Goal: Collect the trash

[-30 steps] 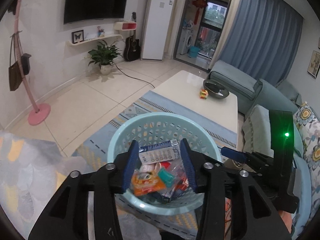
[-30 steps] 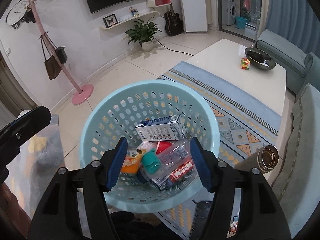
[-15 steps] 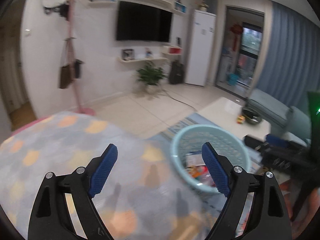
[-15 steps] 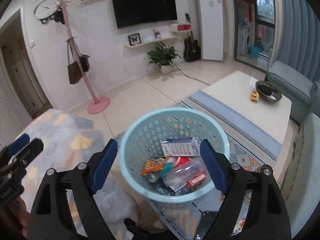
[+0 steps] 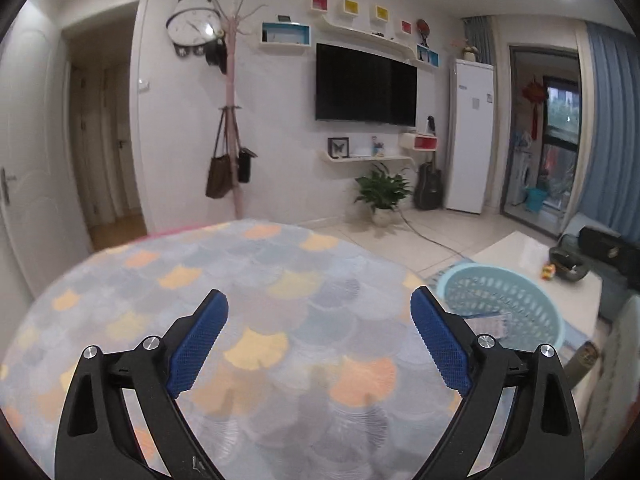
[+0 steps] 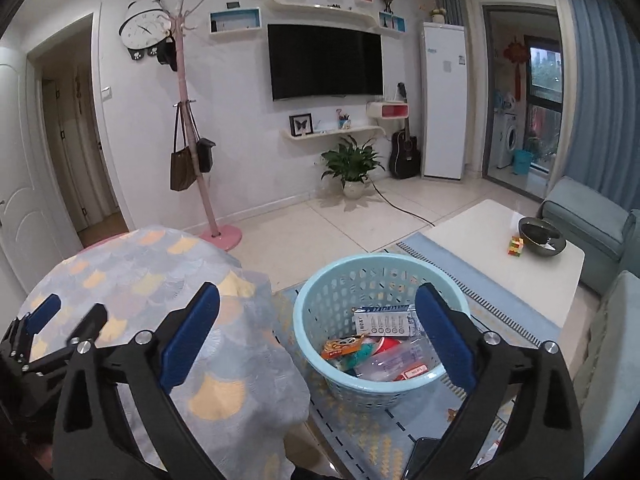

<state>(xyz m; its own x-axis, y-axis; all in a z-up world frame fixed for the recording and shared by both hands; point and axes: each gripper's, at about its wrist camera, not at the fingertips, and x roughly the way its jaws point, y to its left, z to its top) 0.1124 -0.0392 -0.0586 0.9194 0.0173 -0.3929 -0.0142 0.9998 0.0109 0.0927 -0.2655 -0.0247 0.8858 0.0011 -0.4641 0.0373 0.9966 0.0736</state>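
Observation:
A light blue perforated basket [image 6: 320, 304] stands on the rug and holds several pieces of trash, among them a white carton [image 6: 382, 320], an orange wrapper [image 6: 340, 348] and a clear plastic bottle [image 6: 394, 364]. My right gripper [image 6: 318, 340] is open and empty, raised above the basket and the table edge. My left gripper [image 5: 320, 340] is open and empty over the cloth-covered round table [image 5: 240, 300]. The basket [image 5: 504, 300] shows at the right of the left wrist view. The left gripper also shows at the far left of the right wrist view [image 6: 52, 320].
The round table carries a grey cloth with orange and yellow scales [image 6: 160, 264]. A white coffee table [image 6: 500, 248] holds a dark bowl [image 6: 542, 236] and a coloured cube [image 6: 516, 246]. A teal sofa [image 6: 588, 224] is at right. A pink coat stand [image 6: 200, 160] is behind.
Both grippers have risen and pulled back from the basket and opened wider. The left gripper has swung left from over the basket to over the cloth-covered table.

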